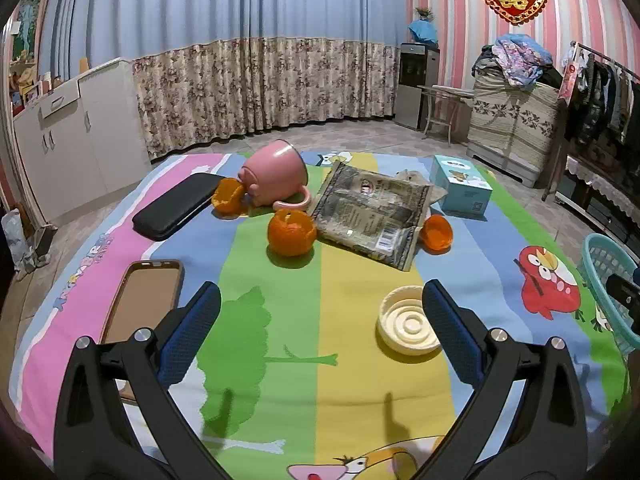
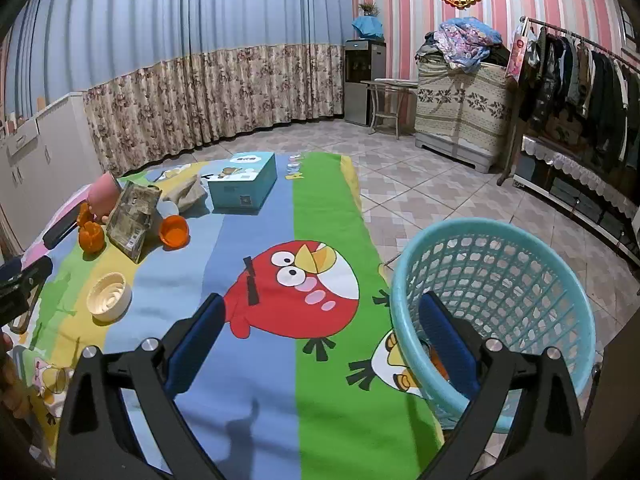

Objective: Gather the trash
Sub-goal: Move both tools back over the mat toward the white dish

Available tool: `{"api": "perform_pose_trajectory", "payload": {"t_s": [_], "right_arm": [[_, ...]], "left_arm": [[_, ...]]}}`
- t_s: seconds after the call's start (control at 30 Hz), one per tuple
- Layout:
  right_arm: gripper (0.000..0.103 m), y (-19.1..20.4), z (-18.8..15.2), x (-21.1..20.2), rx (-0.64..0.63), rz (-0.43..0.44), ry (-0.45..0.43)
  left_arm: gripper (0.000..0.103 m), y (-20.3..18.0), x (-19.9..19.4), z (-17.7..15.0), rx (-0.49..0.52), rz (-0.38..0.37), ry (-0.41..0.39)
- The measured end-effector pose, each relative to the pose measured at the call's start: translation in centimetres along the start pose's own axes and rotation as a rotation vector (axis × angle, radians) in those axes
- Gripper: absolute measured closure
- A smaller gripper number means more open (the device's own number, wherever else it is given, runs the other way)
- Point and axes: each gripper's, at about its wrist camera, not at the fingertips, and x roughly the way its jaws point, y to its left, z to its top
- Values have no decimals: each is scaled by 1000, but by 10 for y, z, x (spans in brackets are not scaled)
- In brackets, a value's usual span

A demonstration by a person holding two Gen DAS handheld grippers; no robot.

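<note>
Blue-padded fingers spread wide on both grippers, nothing held.

Blue pads of the left gripper [image 1: 321, 304] hang open over the cartoon-bird cloth [image 1: 352, 376], with a cream lid [image 1: 407, 326] just beside the right finger; the right gripper [image 2: 319, 318] is equally open and empty, its right finger over the rim of the teal basket [image 2: 520, 240] at the cloth's right edge. Something orange shows low inside the basket, so collecting seems barely begun. Left to gather, by my judgement: three pieces of orange peel [image 1: 291, 233] and a crumpled snack bag [image 1: 372, 214] near the far edge, by a tipped pink cup [image 1: 276, 178]. Print on the bag and the tissue box [image 1: 460, 186] is too small to read.
</note>
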Motion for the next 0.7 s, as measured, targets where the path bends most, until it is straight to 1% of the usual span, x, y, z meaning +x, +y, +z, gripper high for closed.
{"api": "perform_pose_trajectory", "payload": {"t_s": [0.4,0.7], "right_arm": [[8,19,-5,5,-28,-3,11],[8,25,-9,7,-8,26,22]], "left_arm": [[6,26,2,-3,-28,10,2],[6,53,1,-8,-55,33,9]]}}
